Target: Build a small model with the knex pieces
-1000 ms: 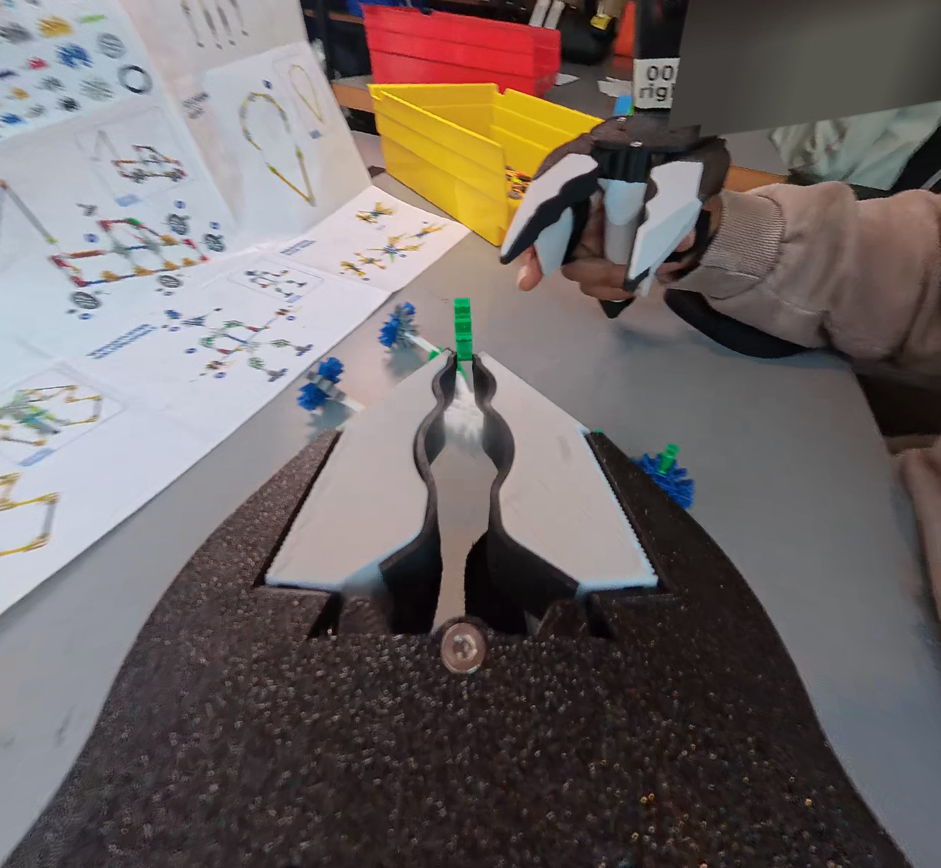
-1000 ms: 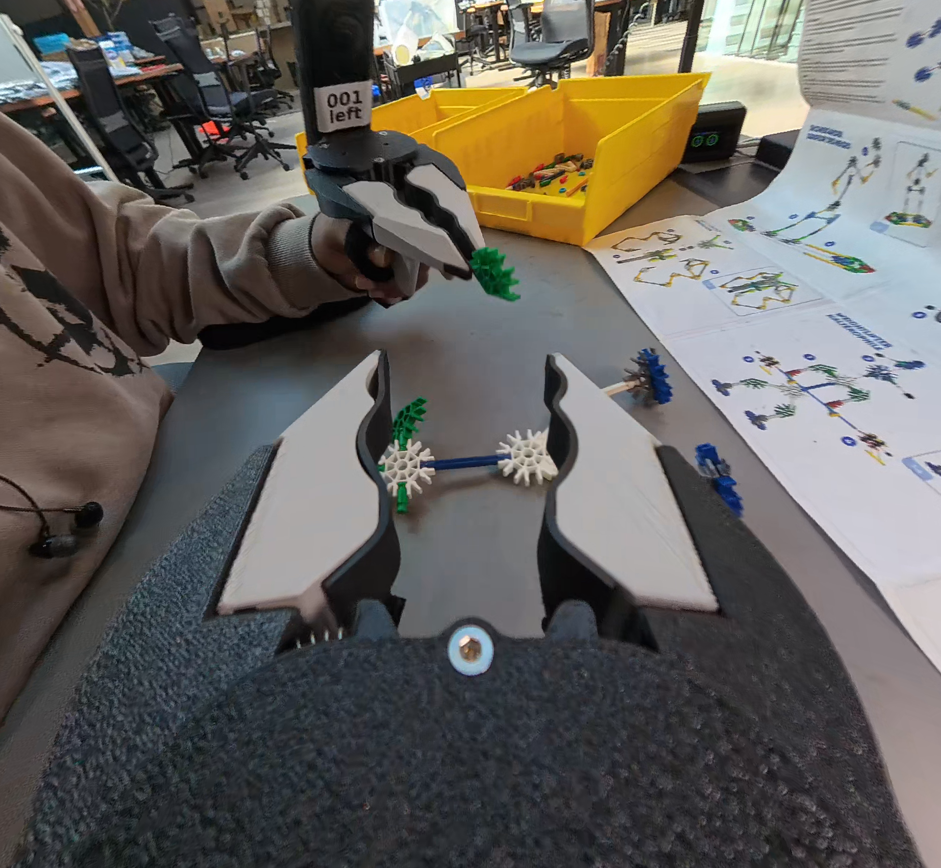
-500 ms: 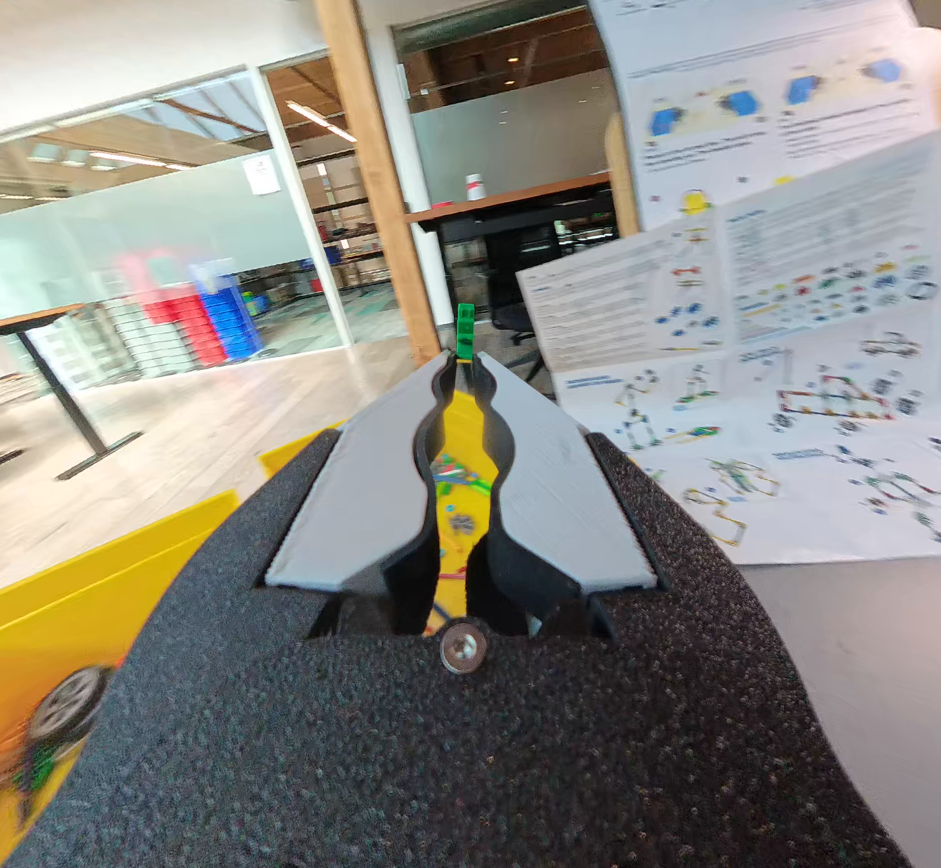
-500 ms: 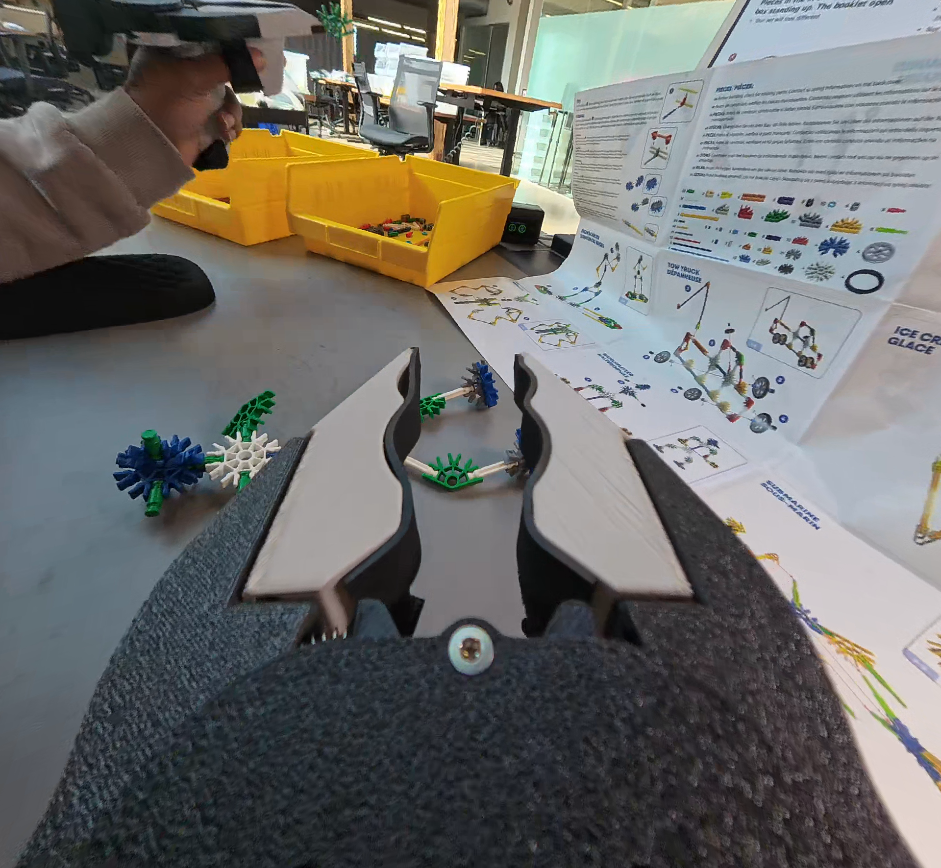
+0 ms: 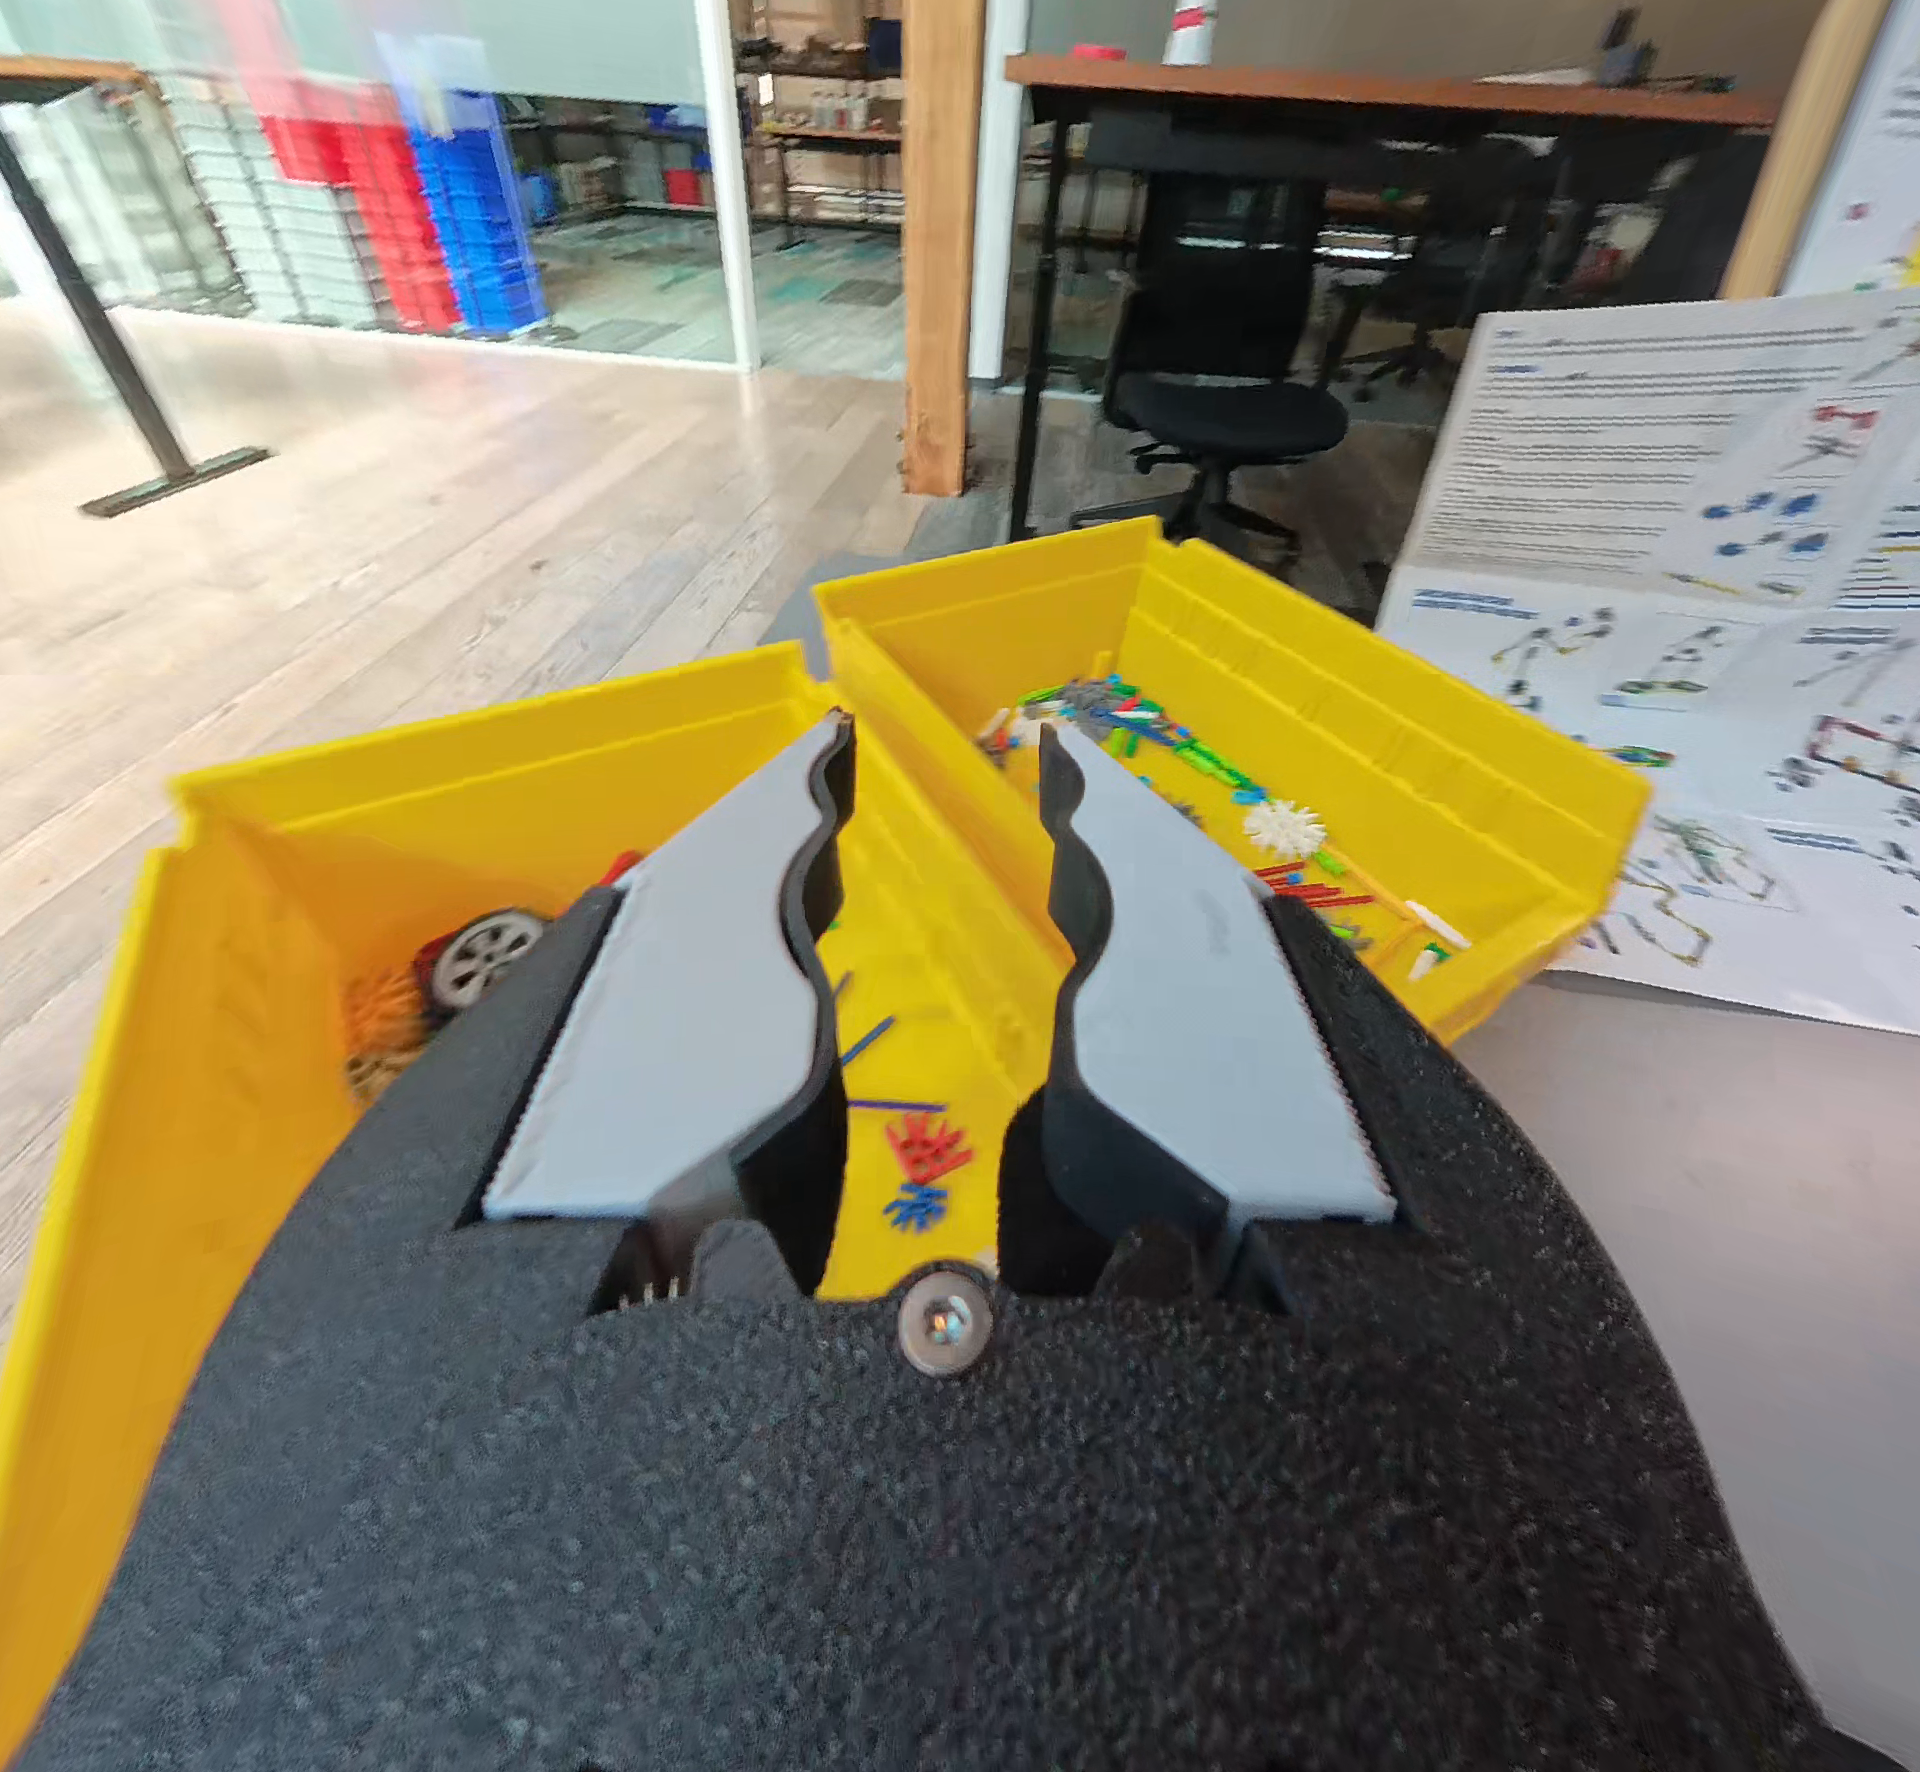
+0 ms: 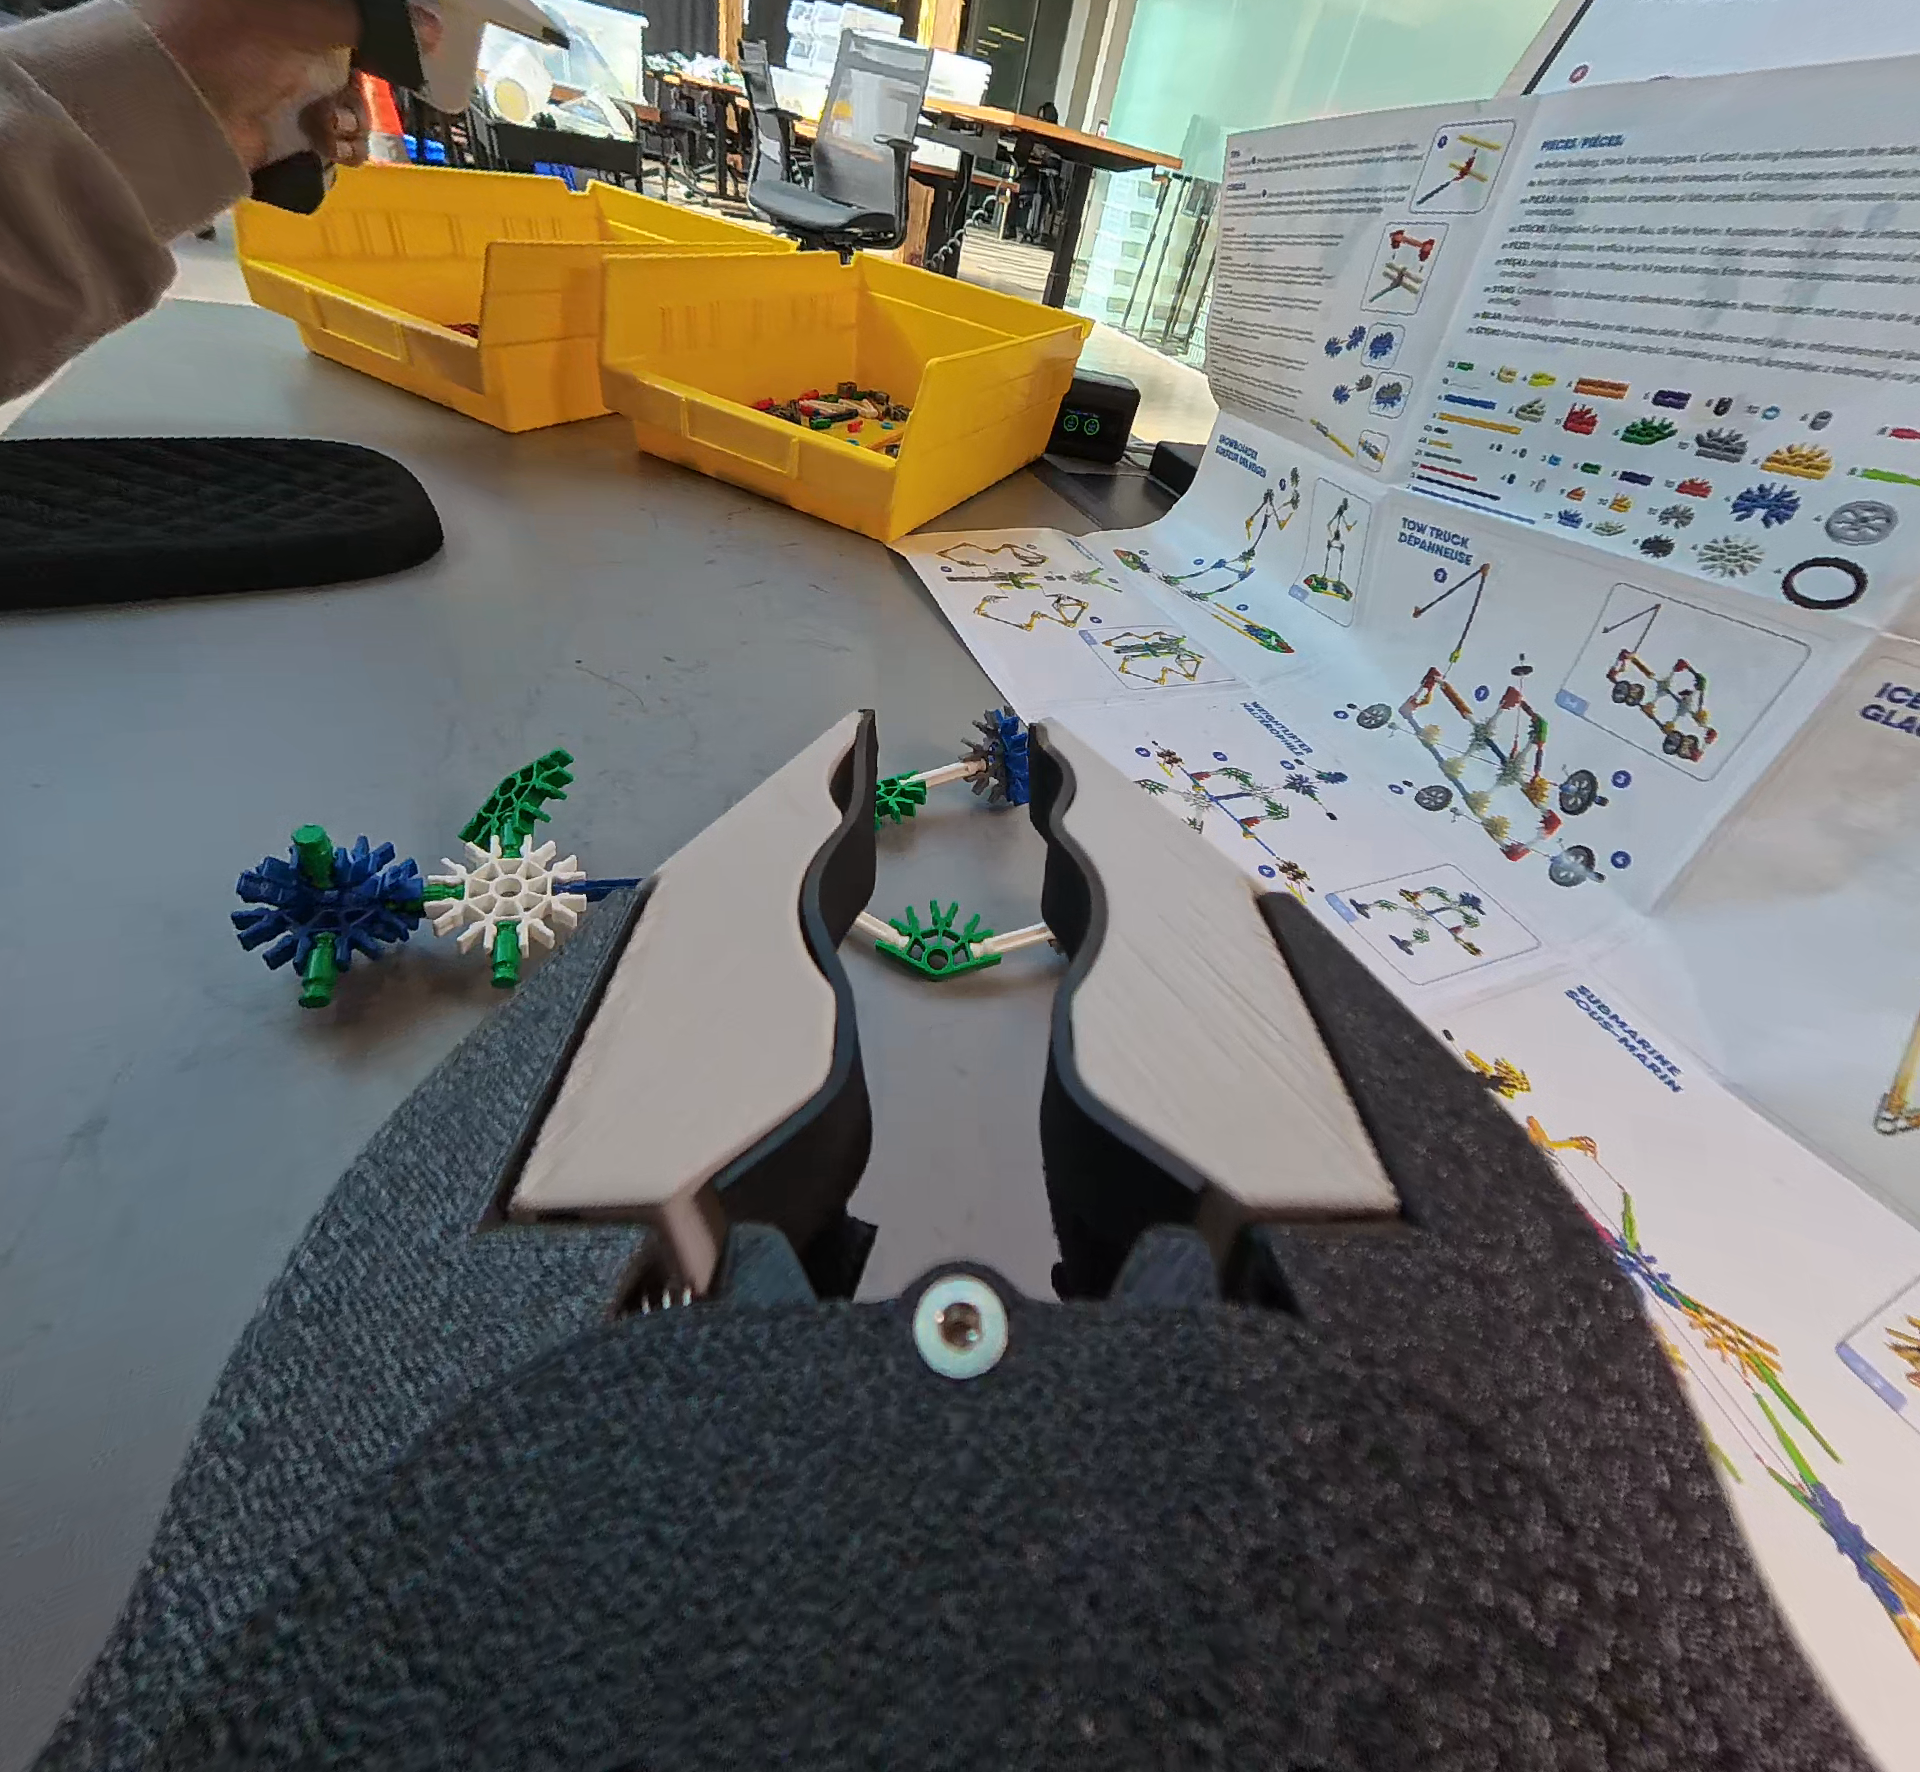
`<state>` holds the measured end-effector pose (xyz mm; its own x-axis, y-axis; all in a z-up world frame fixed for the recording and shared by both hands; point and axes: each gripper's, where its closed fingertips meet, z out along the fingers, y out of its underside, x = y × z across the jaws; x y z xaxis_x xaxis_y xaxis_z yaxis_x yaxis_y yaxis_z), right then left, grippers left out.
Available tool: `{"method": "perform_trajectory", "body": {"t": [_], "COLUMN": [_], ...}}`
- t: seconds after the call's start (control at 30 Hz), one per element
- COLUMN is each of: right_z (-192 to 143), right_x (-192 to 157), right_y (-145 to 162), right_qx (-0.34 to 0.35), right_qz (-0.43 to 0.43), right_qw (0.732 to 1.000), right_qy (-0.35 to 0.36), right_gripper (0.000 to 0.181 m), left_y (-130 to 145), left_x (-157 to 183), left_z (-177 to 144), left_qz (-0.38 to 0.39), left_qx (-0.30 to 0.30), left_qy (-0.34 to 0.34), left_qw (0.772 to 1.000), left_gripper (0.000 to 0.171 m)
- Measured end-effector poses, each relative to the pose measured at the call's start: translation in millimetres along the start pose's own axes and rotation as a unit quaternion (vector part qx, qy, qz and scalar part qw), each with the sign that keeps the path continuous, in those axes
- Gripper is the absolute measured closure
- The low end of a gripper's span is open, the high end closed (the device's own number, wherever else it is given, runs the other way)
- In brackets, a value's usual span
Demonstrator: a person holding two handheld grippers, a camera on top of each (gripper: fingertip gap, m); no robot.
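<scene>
The left gripper (image 5: pixel 945 735) hangs empty, fingers apart, over two yellow bins (image 5: pixel 1351 735). The right gripper (image 6: pixel 951 735), spread too, straddles a green connector (image 6: pixel 935 943) on the grey table (image 6: pixel 623 631), blue snowflake piece (image 6: pixel 322 896) at nine o'clock.

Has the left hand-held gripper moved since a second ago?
Yes. The left hand-held gripper swung from above the grey table to over the yellow bins, and its jaws, shut on a green piece before, now stand open and empty.

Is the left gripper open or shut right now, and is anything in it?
Open and empty: the left gripper hangs over the yellow bins, jaws apart with nothing between.
</scene>
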<state>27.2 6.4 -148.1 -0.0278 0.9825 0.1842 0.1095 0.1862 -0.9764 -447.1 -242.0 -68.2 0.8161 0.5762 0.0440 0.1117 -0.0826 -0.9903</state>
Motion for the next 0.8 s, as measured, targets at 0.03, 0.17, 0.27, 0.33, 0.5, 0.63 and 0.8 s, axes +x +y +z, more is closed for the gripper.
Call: {"method": "perform_trajectory", "body": {"t": [0.03, 0.17, 0.27, 0.33, 0.5, 0.63, 0.8], "right_z": [1, 5, 6, 8, 14, 23, 32], "right_x": [0, -8, -22, -35, -68, -90, -109], "right_y": [-1, -3, -2, 0, 13, 28, 48], "right_qx": [0.003, 0.004, -0.004, -0.018, -0.071, -0.13, -0.195], "right_qz": [0.006, 0.028, 0.02, 0.016, 0.006, -0.002, -0.017], "right_qw": [1.0, 0.999, 0.998, 0.996, 0.986, 0.974, 0.958], "right_qy": [0.0, -0.031, -0.056, -0.085, -0.148, -0.183, -0.209], "right_gripper": [0.154, 0.154, 0.154, 0.154, 0.154, 0.153, 0.153], "left_y": [-4, 15, 58, 89, 169, 195, 209], "left_x": [28, 192, 316, 378, 421, 417, 423], "left_z": [3, 2, -33, -65, -100, -104, -115], "left_qz": [0.01, 0.082, 0.14, 0.146, 0.206, 0.197, 0.195], "left_qx": [0.009, -0.028, -0.051, -0.062, -0.205, -0.285, -0.321], "left_qy": [0.042, 0.313, 0.524, 0.637, 0.704, 0.679, 0.676], "left_qw": [0.999, 0.946, 0.839, 0.754, 0.648, 0.647, 0.633], "left_gripper": [0.137, 0.137, 0.139, 0.145, 0.143, 0.143, 0.156]}}
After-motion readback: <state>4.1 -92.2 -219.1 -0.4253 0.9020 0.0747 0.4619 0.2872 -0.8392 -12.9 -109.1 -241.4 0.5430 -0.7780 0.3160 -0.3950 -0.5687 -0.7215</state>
